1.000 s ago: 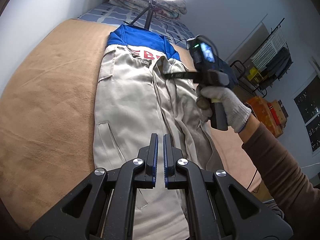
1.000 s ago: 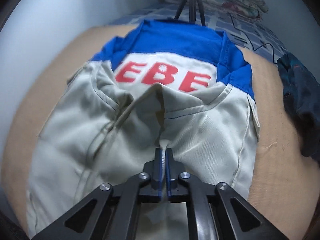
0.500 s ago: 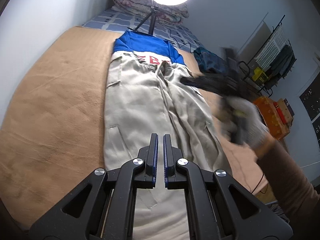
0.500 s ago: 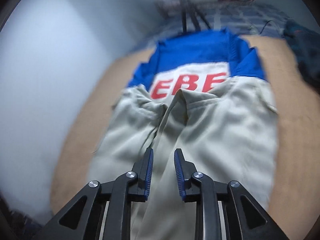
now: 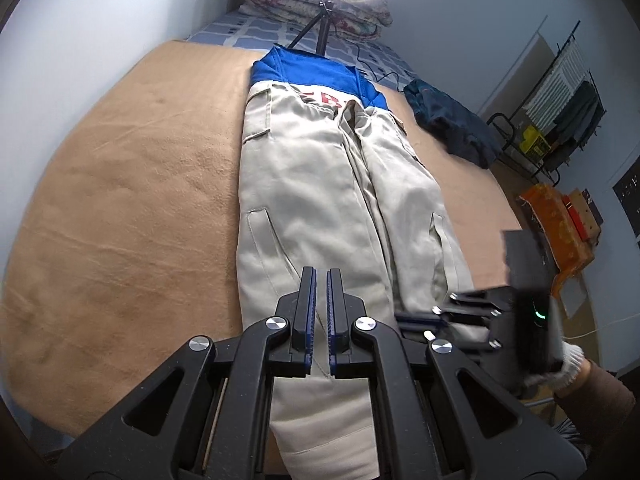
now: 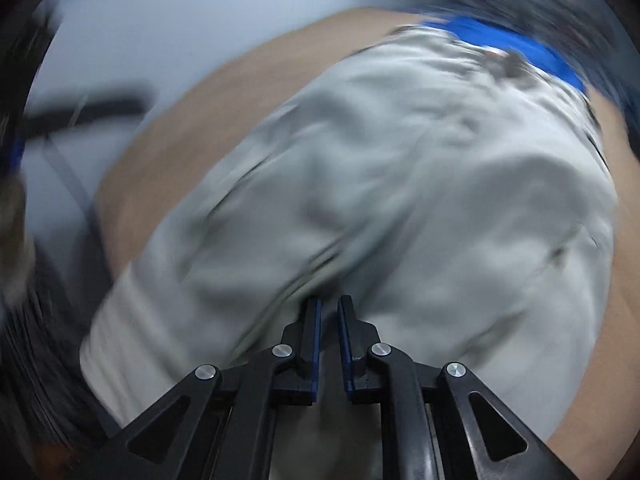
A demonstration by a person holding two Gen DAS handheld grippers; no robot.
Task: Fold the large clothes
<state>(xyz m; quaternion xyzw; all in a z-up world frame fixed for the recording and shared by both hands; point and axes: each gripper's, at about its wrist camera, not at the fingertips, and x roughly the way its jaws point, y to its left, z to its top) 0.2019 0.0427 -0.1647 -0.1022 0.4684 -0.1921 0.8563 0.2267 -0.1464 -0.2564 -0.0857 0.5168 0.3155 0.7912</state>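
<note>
- Folding this jacket [image 5: 320, 184] lengthwise looks done: it lies as a long narrow strip down the tan blanket [image 5: 120, 208], blue collar end far from you, grey hem end under your grippers. The next step is probably folding it end to end.
- Your main risk is the front flaps. They overlap loosely along the middle seam, so a lift from only one layer at the hem would let them slide apart and undo the narrow fold.
- A second risk is speed. Your right hand's view is badly blurred, so placing the pads on the hem edge at that pace could miss the cloth or snag a crease.
- A third risk is uneven grips: if the two grippers catch the hem at different depths, the fold will go over skewed.
- The dark blue garment [image 5: 452, 124] lies on the blanket just beside the jacket's right edge; a wide swing could drag it onto the strip.
- Your left gripper [image 5: 321, 276] hovers over the lower part of the jacket with its pads brought fully together and nothing between them.
- Your right gripper [image 6: 329, 304] has just been closing. Its jaws stand a narrow gap apart above the grey cloth; no fabric seems pinched between them, though the blur makes that hard to confirm.
- From the left view, the right gripper sits low beside the jacket's right hem corner.
</note>
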